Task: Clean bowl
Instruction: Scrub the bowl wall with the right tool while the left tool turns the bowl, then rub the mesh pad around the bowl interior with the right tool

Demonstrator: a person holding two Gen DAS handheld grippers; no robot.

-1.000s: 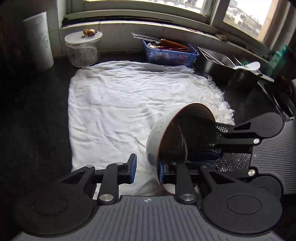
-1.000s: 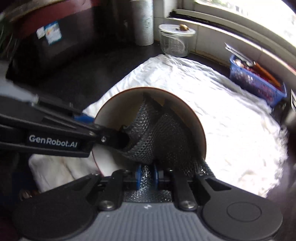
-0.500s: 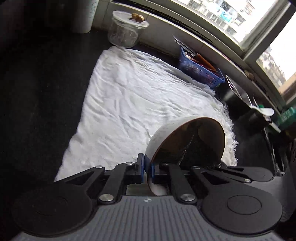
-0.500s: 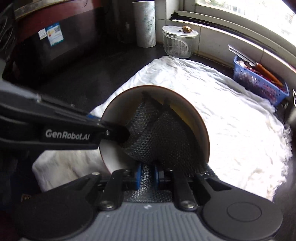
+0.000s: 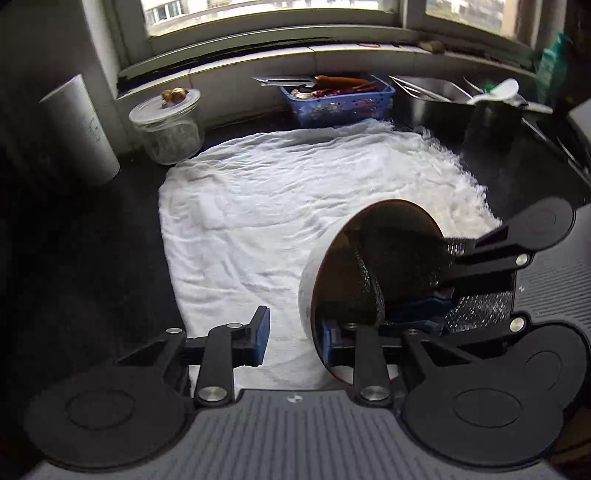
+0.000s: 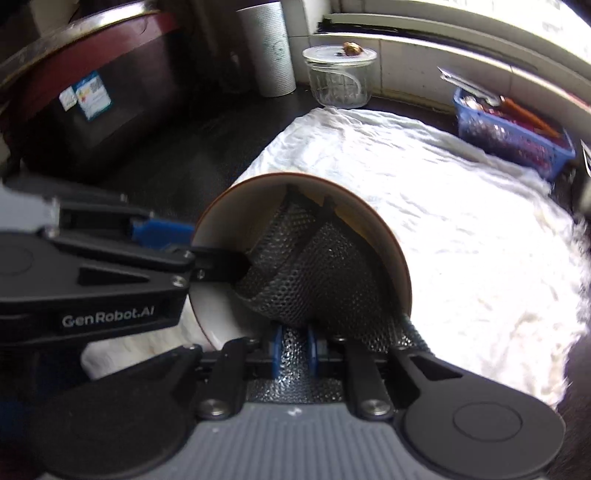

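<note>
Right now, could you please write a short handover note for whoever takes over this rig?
Left gripper: open, one finger inside the brown-rimmed white ceramic bowl, the other outside the wall, not clamped.
Right gripper: shut on the grey mesh scrubbing cloth, which is pushed into the bowl's interior.
The bowl is tipped on its side above the white towel spread on the dark counter; whether it touches the towel cannot be told.
Done: cloth is in contact with the inside. Whether the bowl is clean cannot be told.
Left: probably re-grip the rim, finish wiping, set the bowl down.

Bright window (image 5: 273, 14) above dark counter (image 5: 92, 236)
</note>
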